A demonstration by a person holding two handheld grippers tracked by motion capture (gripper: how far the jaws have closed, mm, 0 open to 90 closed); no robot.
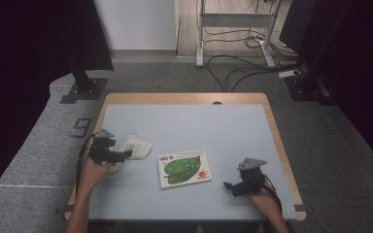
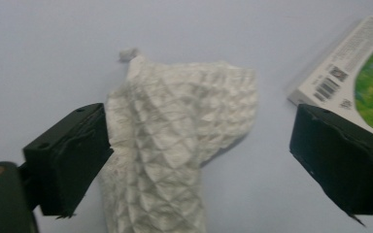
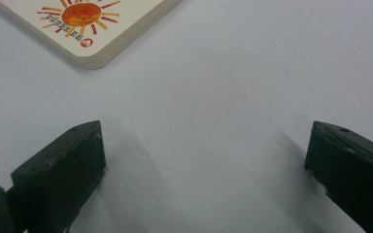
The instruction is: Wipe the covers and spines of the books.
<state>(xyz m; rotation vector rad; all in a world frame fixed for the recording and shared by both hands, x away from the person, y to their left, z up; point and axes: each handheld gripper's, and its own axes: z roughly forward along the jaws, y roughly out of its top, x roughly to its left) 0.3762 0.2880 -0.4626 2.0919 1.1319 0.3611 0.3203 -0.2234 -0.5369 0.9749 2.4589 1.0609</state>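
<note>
White quilted cloth [image 2: 175,141], green-leaf book [image 1: 183,168] — orange sun, black grippers

Lighting: dim overall; high view darkens to black at both side edges. Soft shadows on worktop [image 3: 199,145]. Left gripper view slightly blurred.

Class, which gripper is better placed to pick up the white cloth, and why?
Left. The left gripper is open with the white cloth between its jaws; the right gripper sits beyond the book.

Before you, a wooden-edged table [image 1: 277,127] with a pale blue top; beyond it, cables [image 1: 233,68] trail across grey floor [image 1: 165,77]
</note>
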